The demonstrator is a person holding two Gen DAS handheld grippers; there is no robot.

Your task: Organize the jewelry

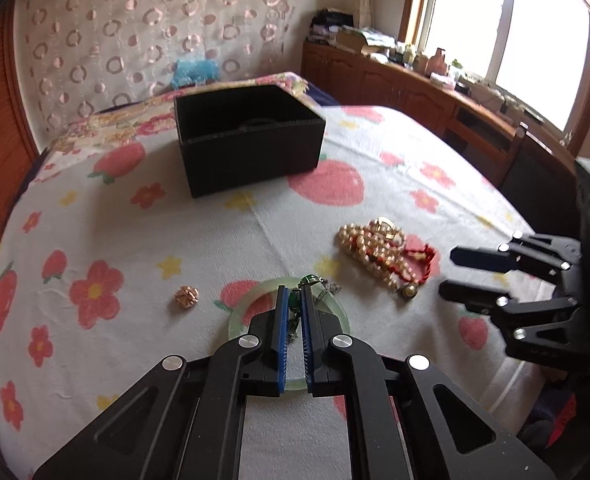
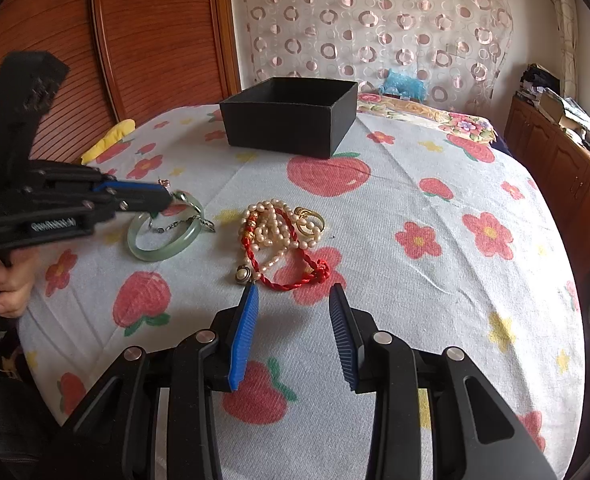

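Sorting has barely begun, we judge: the black box (image 2: 291, 118) at the far end of the bed (image 2: 435, 320) looks empty as far as we can see into it, and every piece lies on the flowered sheet.

Our left tongs (image 1: 293, 304) are narrowed over the jade bangle (image 2: 163, 236), their blue pads close on either side of a green pendant (image 1: 300, 286) whose thin chain (image 2: 179, 224) drapes across the bangle. Whether the pads actually pinch it we cannot tell; the gap is slim and the pendant sits between them. Our right tongs (image 2: 293, 300) stand wide, empty, just short of the red cord (image 2: 291, 268).

Next, we think, the left must close fully on the pendant, lift until the chain comes free of the bangle, and carry it to the box. The chain may snag or drag the bangle along.

Counting what we see: one box, one bangle, one pendant on its chain, one string of pearls (image 2: 273, 226), one red cord tangled with it, one oval charm (image 2: 242, 275), gold rings (image 2: 311, 220) beside the pearls (two, perhaps), and one small rose-gold piece (image 1: 186, 298) lying apart.
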